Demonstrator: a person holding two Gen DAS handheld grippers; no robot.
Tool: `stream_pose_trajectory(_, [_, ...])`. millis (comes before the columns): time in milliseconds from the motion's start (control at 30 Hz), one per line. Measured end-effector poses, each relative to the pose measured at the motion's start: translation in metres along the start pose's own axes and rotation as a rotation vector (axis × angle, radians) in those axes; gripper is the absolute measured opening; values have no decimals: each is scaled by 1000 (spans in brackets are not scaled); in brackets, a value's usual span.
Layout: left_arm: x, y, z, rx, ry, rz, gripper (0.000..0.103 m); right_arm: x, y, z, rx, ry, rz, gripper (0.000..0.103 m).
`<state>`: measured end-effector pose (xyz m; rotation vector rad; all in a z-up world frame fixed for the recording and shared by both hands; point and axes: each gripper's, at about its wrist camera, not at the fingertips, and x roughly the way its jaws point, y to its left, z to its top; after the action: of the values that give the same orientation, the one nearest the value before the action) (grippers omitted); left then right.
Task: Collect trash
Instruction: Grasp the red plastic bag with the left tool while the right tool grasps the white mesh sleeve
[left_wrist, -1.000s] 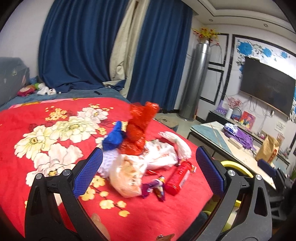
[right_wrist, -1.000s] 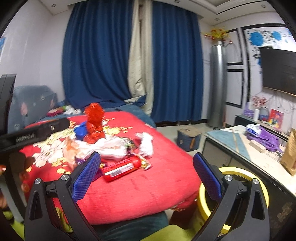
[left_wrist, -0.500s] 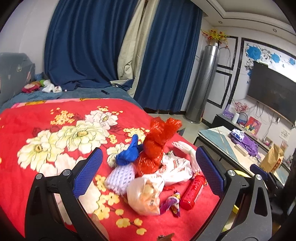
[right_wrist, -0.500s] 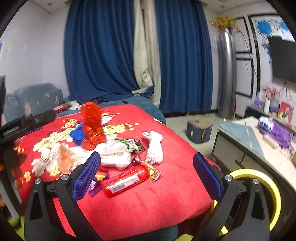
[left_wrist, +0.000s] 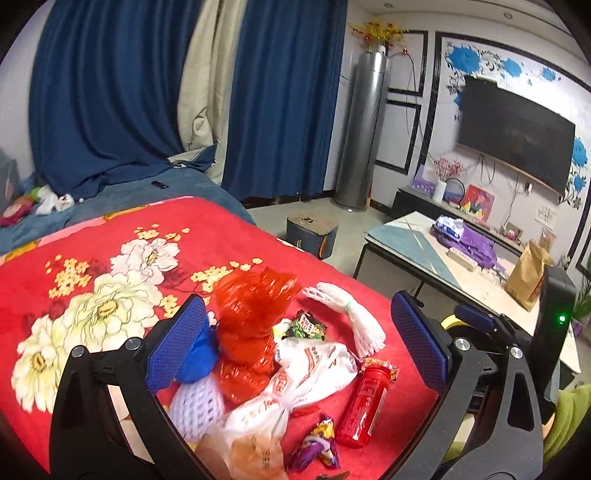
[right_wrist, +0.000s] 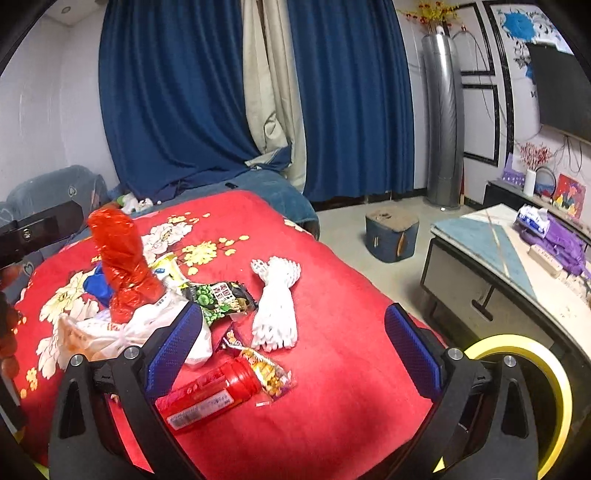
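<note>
A heap of trash lies on the red flowered blanket (left_wrist: 110, 251): a crumpled red plastic bag (left_wrist: 251, 325), a white printed bag (left_wrist: 310, 369), a red bottle (left_wrist: 365, 398), a white foam net (left_wrist: 351, 321), a blue scrap (left_wrist: 195, 358) and candy wrappers (left_wrist: 314, 446). My left gripper (left_wrist: 295, 350) hangs open above the heap, holding nothing. The right gripper (right_wrist: 291, 350) is open over the bottle (right_wrist: 207, 395), the white net (right_wrist: 277, 302) and a green snack packet (right_wrist: 218, 299), with the red bag (right_wrist: 122, 266) to its left.
A yellow-rimmed bin (right_wrist: 524, 369) stands on the floor right of the bed (right_wrist: 332, 387). A low table (right_wrist: 498, 258) with purple items, a small dark stool (right_wrist: 391, 236), blue curtains (right_wrist: 184, 92) and a wall television (left_wrist: 517, 147) fill the room. The other gripper's body (left_wrist: 517, 332) shows at right.
Both grippers have moved in closer over the trash heap, which looms larger and lower between the fingers. Both stay open. Nothing on the blanket has been moved.
</note>
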<state>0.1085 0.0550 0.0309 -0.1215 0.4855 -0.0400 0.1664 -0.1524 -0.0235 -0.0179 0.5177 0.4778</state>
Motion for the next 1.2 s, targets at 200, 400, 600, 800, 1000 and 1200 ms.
stream_pose_trajectory(200, [25, 5, 6, -7, 52, 41, 92, 30, 2, 7, 15, 44, 25, 88])
stream_pose_trajectory(400, [43, 16, 8, -28, 92, 73, 92, 63, 6, 6, 25, 123, 39, 69])
stream_pose_trajectory(600, [62, 25, 1, -54, 166, 88, 78, 96, -4, -6, 84, 237, 51, 48])
stream_pose_trajectory(800, [66, 25, -4, -69, 169, 85, 39, 100, -9, -14, 116, 255, 90, 22])
stream_pose_trajectory(1000, [45, 24, 7, -102, 76, 51, 18, 81, -17, -5, 145, 179, 100, 21])
stream_pose_trajectory(1200, [20, 12, 23, -107, -21, -20, 17, 56, -34, 1, 163, 143, 104, 20])
